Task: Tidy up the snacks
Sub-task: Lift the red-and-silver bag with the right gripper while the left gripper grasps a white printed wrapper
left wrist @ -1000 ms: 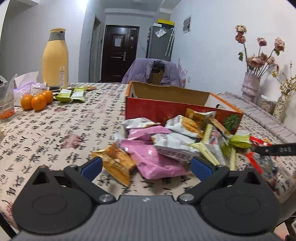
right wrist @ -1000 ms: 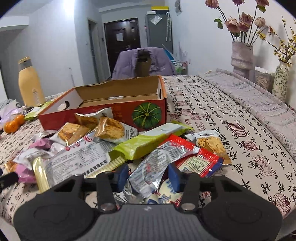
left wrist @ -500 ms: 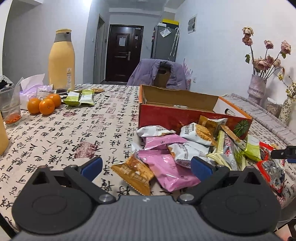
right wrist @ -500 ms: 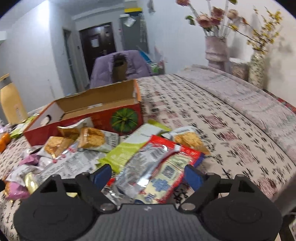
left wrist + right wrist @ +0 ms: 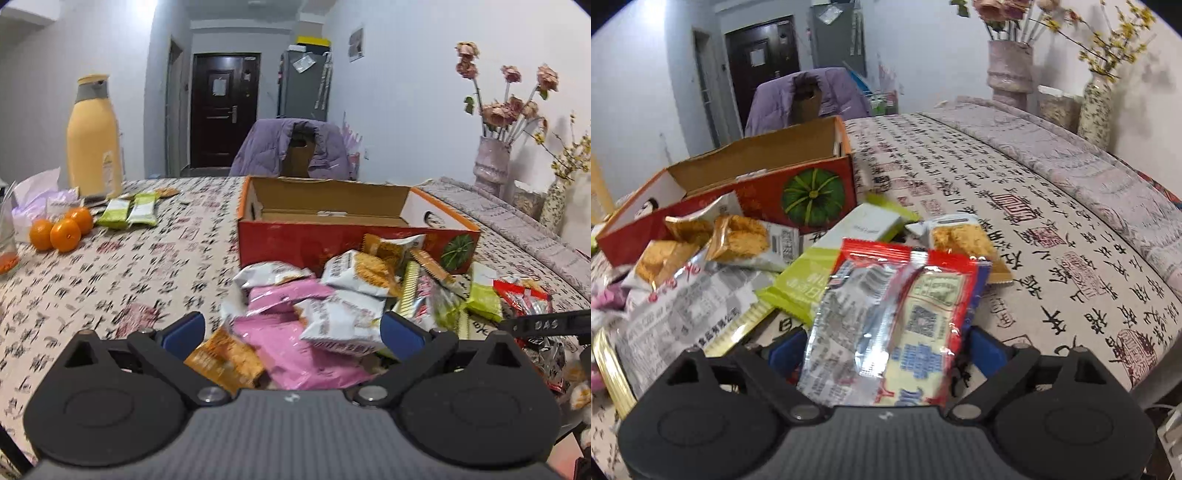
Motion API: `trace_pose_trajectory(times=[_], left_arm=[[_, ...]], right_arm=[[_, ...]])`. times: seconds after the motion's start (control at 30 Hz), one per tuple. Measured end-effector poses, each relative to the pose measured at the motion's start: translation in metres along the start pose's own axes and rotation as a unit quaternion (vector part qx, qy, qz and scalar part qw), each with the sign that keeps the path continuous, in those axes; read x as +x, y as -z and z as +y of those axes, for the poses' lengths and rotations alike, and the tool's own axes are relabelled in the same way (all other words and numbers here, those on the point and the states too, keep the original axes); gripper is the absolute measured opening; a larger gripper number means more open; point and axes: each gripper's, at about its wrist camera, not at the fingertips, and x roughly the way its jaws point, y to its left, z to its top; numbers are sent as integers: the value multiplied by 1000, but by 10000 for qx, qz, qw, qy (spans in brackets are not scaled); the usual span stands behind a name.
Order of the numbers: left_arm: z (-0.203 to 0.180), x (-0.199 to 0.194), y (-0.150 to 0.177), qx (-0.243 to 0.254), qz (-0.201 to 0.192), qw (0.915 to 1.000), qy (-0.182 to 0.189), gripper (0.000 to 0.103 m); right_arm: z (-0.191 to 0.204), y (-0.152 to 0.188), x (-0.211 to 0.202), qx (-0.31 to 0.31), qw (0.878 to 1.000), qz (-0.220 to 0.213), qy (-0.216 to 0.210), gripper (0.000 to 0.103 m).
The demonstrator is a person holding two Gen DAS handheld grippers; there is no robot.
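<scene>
Calligraphy-print cloth covers the bench [image 5: 110,280], and I take the open red-and-orange cardboard box with the green pumpkin picture [image 5: 332,236] as my marker. Its inside looks bare as far as I can see.

Against the box's near wall lies the heap of snack packets [image 5: 343,295]: white pouches showing golden biscuits, two pink foil packets [image 5: 295,350], a lime-green wrapper, and a small orange-brown biscuit packet [image 5: 225,360] at the heap's near-left edge. The left hand-held gripper [image 5: 291,332] hovers on the near side of that heap, well short of the box, its blue-padded jaws spread wide and released, the pink and orange-brown packets showing between them but not pinched.

Toward the pumpkin end of the box, the right hand-held gripper [image 5: 886,350] has just been opening its jaws. A red-edged packet with a silvery printed back [image 5: 897,314] lies between the blue pads, which stand clear of its sides, so it is let go and rests on the other wrappers. Just behind it, nearer the box, sit a lime-green-and-white long packet [image 5: 831,266] and a clear biscuit pack.

Far to the box's left stand a tall yellow bottle with a grey collar [image 5: 94,140], three small oranges [image 5: 61,230] and two green sachets.
</scene>
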Motion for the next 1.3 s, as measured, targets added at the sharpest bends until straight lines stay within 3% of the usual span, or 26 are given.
trace_pose_trajectory(times=[0.07,0.13,0.2,0.27,0.53,0.6,0.67,0.8,1.03,1.3], left_arm=[[-7,3,-3,106,5,9999,29,101],[-14,9,-5,188,67,9998,21,93],[-18,17,-7,214,193,9996,21,74],[-19,25,-8,141,356,9993,47,65],[-22,44,-12,144,657,9977,7,62],[-21,48,-11,110,767,9970,55,51],[-23,48,-10,142,790,9967,78,47],[-25,46,-9,182,743,9970,97,41],[-26,40,-7,147,644,9977,122,40],[-28,11,-11,138,12,9998,156,40]], right_arm=[[0,1,-2,-16,9999,-84,-101,73],[-2,1,-5,-32,9996,-119,-269,66],[-4,2,-8,-48,9992,-167,-368,61],[-8,4,-10,-50,9989,-215,-422,58],[-15,6,-16,-89,9970,-401,-662,57],[-15,6,-17,-123,9964,-471,-695,57],[-16,6,-18,-115,9959,-513,-735,57],[-19,6,-17,-73,9955,-542,-777,57],[-21,7,-17,-38,9945,-579,-874,57],[-17,7,-25,-203,9914,-802,-1017,57]])
